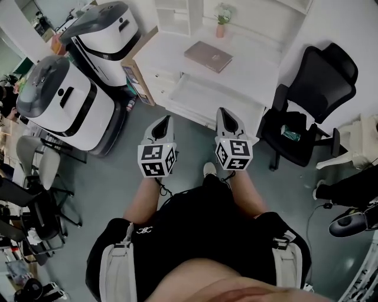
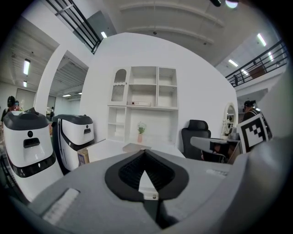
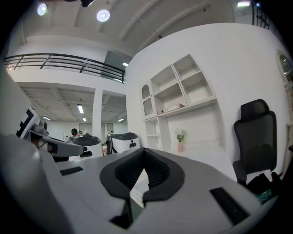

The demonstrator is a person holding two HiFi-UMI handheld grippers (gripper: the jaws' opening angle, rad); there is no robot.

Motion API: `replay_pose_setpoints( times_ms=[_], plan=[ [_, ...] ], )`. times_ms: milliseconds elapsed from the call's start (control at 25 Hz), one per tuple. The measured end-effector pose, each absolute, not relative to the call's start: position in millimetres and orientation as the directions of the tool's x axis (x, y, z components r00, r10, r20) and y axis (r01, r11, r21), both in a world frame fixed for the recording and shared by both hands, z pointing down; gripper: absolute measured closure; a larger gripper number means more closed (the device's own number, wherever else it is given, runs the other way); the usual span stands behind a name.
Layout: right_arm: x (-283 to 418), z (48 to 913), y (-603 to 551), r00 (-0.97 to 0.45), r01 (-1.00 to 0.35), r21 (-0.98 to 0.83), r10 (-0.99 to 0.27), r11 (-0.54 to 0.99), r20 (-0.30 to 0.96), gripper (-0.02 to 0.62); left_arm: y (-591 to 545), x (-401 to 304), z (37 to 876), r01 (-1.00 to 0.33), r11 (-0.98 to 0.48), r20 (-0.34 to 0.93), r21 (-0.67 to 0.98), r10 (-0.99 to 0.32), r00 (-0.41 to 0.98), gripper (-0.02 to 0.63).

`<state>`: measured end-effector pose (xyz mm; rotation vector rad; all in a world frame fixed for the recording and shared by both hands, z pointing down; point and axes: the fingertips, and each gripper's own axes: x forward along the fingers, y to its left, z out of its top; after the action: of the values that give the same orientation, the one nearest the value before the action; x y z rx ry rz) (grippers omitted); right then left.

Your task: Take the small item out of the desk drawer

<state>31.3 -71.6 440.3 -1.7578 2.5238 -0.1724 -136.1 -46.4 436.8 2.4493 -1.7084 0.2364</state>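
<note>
Done: nothing yet; I'm well short of the worktop [image 1: 254,74], upper centre.
Left claw [image 1: 165,120]: closed, empty.
Right claw [image 1: 225,112]: closed, empty.
Remaining: approach, open, retrieve.

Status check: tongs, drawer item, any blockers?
Left tongs shut, empty. Right tongs shut, empty. Both short of the white desk; small item not in view. Black chair right of desk, off the direct line.

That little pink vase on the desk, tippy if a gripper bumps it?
Probably. The vase looks tall and narrow with a plant above, so likely top-heavy. It stands free on the smooth white desk; a push may topple rather than slide it.
</note>
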Motion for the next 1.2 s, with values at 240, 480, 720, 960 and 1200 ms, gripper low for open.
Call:
replay_pose_setpoints(
  times_ms=[240, 480, 720, 960, 1200],
  plan=[
    [47.7, 443.4, -126.4, -0.354, -0.928, -0.138, -0.934, 0.345, 0.043, 0.599, -99.9, -117.5, 436.0, -0.939, -0.342, 0.232, 0.033, -0.911, 0.34, 0.592],
    [58.8, 437.2, -194.1, -0.385, -0.916, -0.143, -0.921, 0.375, 0.052, 0.599, -161.9, -101.6, 430.7, -0.947, -0.32, 0.24, 0.039, -0.916, 0.32, 0.592],
    [68.9, 432.3, -262.4, -0.435, -0.895, -0.135, -0.898, 0.425, 0.064, 0.6, -226.3, -86.9, 425.6, -0.959, -0.279, 0.241, 0.043, -0.929, 0.281, 0.592],
    [69.5, 431.5, -308.1, -0.48, -0.875, -0.126, -0.872, 0.468, 0.094, 0.598, -265.4, -83.0, 419.9, -0.966, -0.252, 0.241, 0.064, -0.935, 0.26, 0.592],
    [61.2, 450.3, -325.9, -0.52, -0.852, -0.151, -0.841, 0.501, 0.15, 0.599, -284.3, -90.8, 432.7, -0.959, -0.275, 0.266, 0.07, -0.921, 0.284, 0.592]
  ],
)
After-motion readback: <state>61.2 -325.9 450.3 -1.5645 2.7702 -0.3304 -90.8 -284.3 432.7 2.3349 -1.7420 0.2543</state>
